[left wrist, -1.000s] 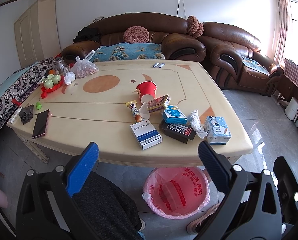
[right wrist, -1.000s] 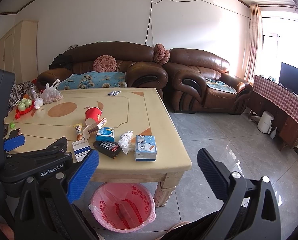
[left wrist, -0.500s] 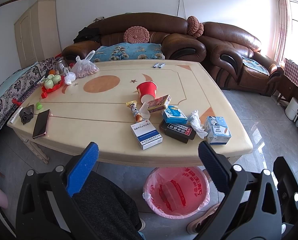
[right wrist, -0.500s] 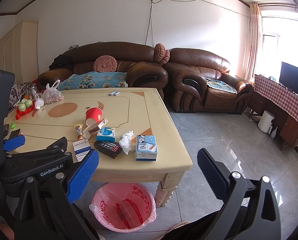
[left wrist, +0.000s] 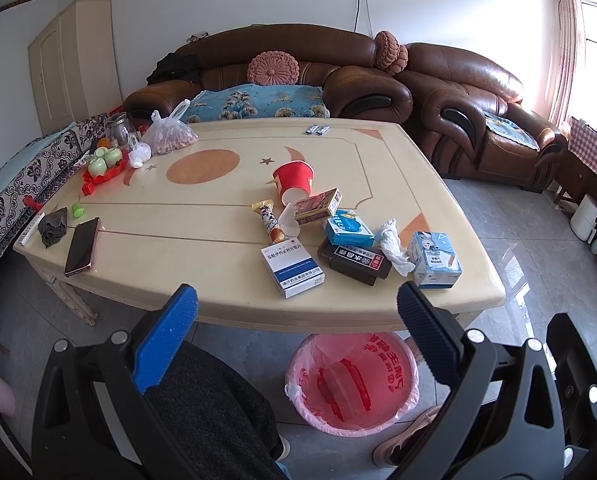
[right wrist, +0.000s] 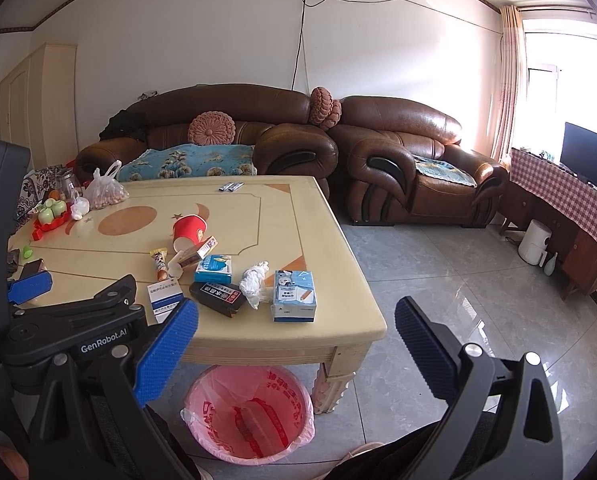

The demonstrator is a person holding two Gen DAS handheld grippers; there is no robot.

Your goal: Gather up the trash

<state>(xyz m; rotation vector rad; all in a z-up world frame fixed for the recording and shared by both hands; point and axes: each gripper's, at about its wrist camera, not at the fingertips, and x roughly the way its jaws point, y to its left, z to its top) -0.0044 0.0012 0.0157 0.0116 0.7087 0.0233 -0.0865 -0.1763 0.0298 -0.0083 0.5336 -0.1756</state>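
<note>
Trash lies near the front of the cream table [left wrist: 226,216]: a tipped red paper cup [left wrist: 294,178], a snack wrapper [left wrist: 269,220], a white-blue box [left wrist: 292,268], a black box [left wrist: 356,260], a blue box [left wrist: 348,227], a crumpled tissue [left wrist: 392,246] and a light-blue carton [left wrist: 434,254]. A bin with a pink bag [left wrist: 352,384] stands on the floor under the table's front edge. My left gripper [left wrist: 294,312] is open and empty, held in front of the table. My right gripper [right wrist: 296,328] is open and empty, to the right of the left one.
A phone [left wrist: 82,246], dark cloth [left wrist: 52,226], red tray with green cups [left wrist: 104,164] and a bag of nuts [left wrist: 170,134] sit on the table's left. Brown sofas [left wrist: 378,80] stand behind. Tiled floor [right wrist: 458,280] lies to the right.
Both views have shifted very slightly; the table and bin sit a touch differently in frame. Both grippers stay open and empty.
</note>
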